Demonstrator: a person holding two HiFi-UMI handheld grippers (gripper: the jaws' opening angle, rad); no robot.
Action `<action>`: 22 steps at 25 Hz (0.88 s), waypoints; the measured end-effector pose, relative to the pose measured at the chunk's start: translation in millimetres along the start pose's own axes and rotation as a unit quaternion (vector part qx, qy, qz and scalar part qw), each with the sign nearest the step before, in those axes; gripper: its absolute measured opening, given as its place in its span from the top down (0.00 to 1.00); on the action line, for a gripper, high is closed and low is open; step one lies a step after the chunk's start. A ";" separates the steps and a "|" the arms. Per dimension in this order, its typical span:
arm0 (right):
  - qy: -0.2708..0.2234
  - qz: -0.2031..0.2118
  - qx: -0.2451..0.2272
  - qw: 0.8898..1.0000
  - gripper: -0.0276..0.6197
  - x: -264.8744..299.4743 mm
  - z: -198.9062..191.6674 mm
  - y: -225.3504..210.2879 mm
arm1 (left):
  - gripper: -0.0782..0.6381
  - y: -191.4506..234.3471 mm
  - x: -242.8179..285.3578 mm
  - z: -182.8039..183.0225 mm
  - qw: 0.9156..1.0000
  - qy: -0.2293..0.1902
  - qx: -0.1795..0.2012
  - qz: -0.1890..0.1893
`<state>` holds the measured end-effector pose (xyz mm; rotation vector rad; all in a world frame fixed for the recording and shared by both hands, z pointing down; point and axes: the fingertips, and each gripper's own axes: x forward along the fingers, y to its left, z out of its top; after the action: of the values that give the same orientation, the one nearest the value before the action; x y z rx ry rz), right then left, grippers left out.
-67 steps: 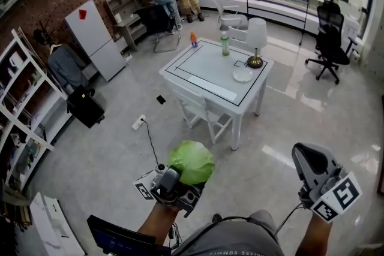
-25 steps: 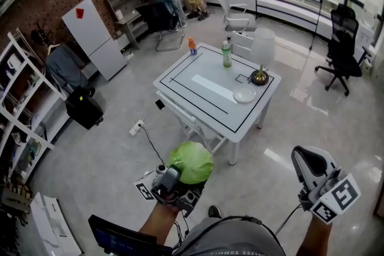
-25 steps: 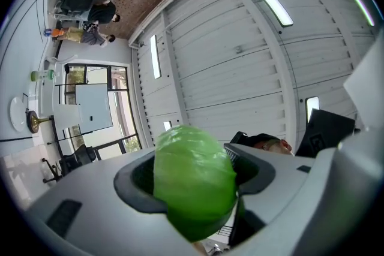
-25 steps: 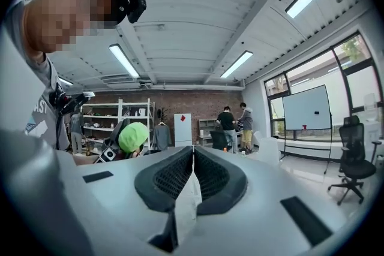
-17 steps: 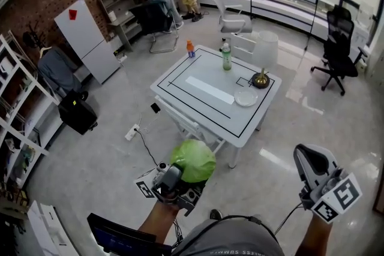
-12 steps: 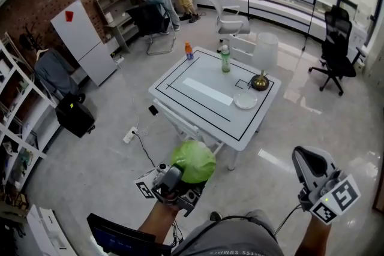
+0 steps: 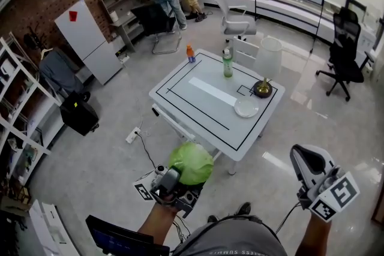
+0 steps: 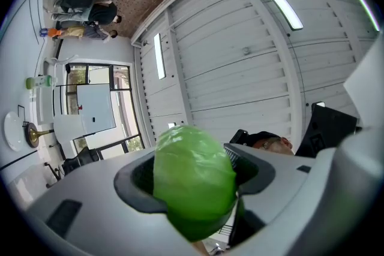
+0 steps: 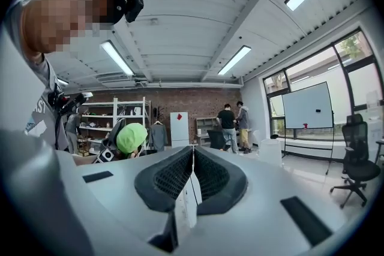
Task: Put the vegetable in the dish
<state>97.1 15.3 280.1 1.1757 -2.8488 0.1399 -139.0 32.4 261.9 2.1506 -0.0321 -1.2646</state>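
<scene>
One green vegetable [image 7: 192, 162] pinched in left gripper [image 7: 182, 175], above the floor off the table's [image 7: 180, 88] near edge | right gripper [image 9: 192, 178] pressed together, empty | step: carrying | next: reach dish [image 7: 246, 107] by the table's right corner, lower, release.

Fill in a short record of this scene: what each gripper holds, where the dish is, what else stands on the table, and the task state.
left gripper: shut on the green cabbage, held up off the floor
right gripper: shut, nothing between the jaws
dish: white, empty, near the right corner of the white table
beside the dish: table lamp
far side of table: green bottle, orange bottle
task state: cabbage not yet in the dish; both grippers are short of the table
</scene>
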 end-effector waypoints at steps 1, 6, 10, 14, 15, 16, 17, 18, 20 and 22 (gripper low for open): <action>-0.001 0.006 -0.001 1.000 0.95 2.9 0.5 -7.5 | 0.47 5.0 2.8 0.5 1.000 -0.002 0.007 0.000; 0.001 0.028 -0.001 1.000 0.95 9.5 -1.5 -42.5 | 0.47 29.9 24.8 -6.0 0.999 -0.041 -0.008 -0.003; 0.004 0.040 -0.001 0.999 0.95 7.0 -4.4 -65.0 | 0.47 47.6 36.9 -17.3 0.999 -0.041 0.002 0.005; 0.006 0.043 0.009 0.999 0.95 6.2 -8.2 -82.5 | 0.47 59.4 47.5 -23.6 0.999 -0.040 0.004 0.013; 0.007 0.044 0.012 0.999 0.95 7.4 -10.5 -85.6 | 0.47 63.5 49.1 -24.6 0.999 -0.037 0.003 0.017; 0.008 0.044 0.016 0.999 0.95 9.5 -13.2 -88.4 | 0.47 68.0 50.3 -24.9 0.999 -0.034 0.003 0.019; 0.010 0.043 0.019 0.999 0.95 12.4 -16.2 -91.0 | 0.47 72.8 50.7 -24.3 0.999 -0.031 0.002 0.022; 0.013 0.042 0.021 0.999 0.95 16.1 -19.4 -93.8 | 0.47 77.8 50.2 -22.9 0.999 -0.028 0.001 0.024; 0.018 0.038 0.026 0.999 0.95 25.2 -24.7 -99.5 | 0.47 88.4 48.1 -17.5 0.999 -0.028 -0.004 0.028; 0.023 0.034 0.032 0.999 0.95 35.2 -27.3 -102.9 | 0.47 100.6 45.6 -9.6 0.999 -0.030 -0.012 0.032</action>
<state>145.3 -79.2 316.6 1.0728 -2.8643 0.2600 -78.1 -57.8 283.0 2.0746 -0.1104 -1.2852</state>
